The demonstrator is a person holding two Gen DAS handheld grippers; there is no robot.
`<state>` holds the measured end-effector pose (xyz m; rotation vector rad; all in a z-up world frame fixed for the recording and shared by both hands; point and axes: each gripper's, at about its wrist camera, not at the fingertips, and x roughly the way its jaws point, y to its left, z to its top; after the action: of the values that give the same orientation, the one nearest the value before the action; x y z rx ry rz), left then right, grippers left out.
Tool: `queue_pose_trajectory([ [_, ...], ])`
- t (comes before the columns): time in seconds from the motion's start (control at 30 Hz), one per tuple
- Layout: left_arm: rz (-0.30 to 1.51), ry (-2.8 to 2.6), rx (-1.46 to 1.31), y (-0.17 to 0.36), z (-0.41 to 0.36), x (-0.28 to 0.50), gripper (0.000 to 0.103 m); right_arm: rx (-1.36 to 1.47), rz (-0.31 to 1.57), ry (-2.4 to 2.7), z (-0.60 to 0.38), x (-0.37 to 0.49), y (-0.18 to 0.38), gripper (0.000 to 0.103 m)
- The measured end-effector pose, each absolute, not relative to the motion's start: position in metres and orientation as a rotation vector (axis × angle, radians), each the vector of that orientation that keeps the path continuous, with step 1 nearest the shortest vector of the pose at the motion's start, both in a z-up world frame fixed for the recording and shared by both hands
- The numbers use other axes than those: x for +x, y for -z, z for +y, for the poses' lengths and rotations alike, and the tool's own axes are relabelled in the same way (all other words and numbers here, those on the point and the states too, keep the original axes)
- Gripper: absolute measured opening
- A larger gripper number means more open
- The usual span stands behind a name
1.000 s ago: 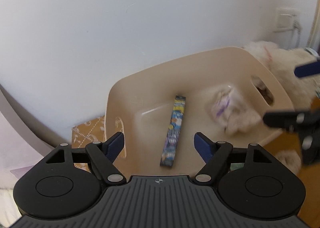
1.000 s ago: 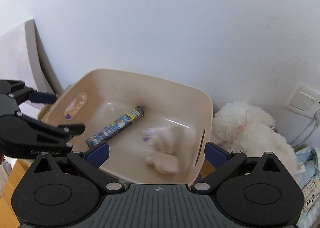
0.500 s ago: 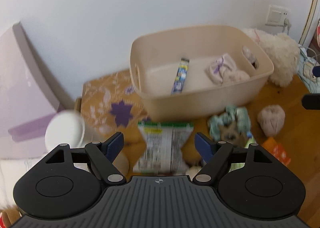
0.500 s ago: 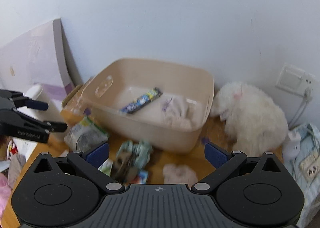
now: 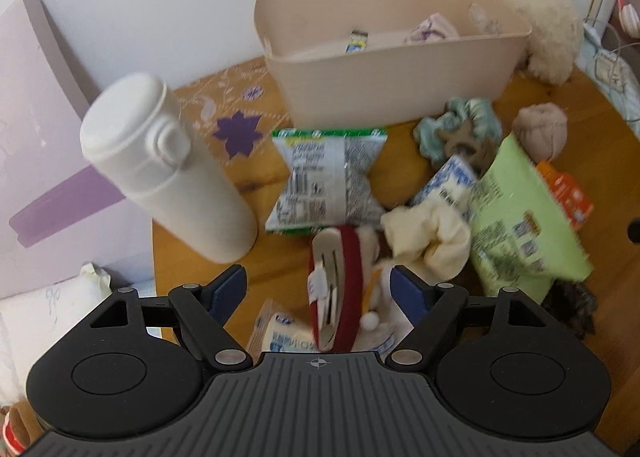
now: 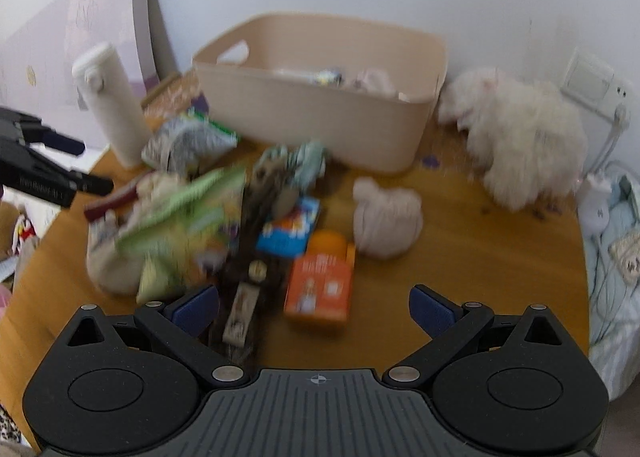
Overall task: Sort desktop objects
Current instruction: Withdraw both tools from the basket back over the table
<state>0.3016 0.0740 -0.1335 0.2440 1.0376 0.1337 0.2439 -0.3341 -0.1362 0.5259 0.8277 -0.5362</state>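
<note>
Desktop clutter [image 6: 224, 225] lying heaped on wooden table [image 6: 480, 257] before beige bin [image 6: 320, 113]. Left gripper [image 5: 318, 291] and right gripper [image 6: 314, 307] both hovering spread, empty. Risk: overlapping items snagging neighbours; white bottle [image 5: 172, 173] tipping if bumped.

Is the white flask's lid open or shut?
Shut. The tall white plastic flask stands upright on the wooden table, its flip lid seated flat on top, in both wrist views.

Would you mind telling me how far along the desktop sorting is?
Early on. Done: a snack stick and a small cloth item lie in the beige bin. In hand: nothing; left gripper and right gripper are open. Left: the pile, including the red hair clip and orange box.
</note>
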Motion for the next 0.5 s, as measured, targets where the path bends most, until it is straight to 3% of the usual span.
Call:
queue_pose_trajectory([
  [0.5,1.061,-0.203,0.205,0.161,0.096,0.308,0.080,0.620,0.896,0.570,-0.316,0.270,0.178,0.099],
])
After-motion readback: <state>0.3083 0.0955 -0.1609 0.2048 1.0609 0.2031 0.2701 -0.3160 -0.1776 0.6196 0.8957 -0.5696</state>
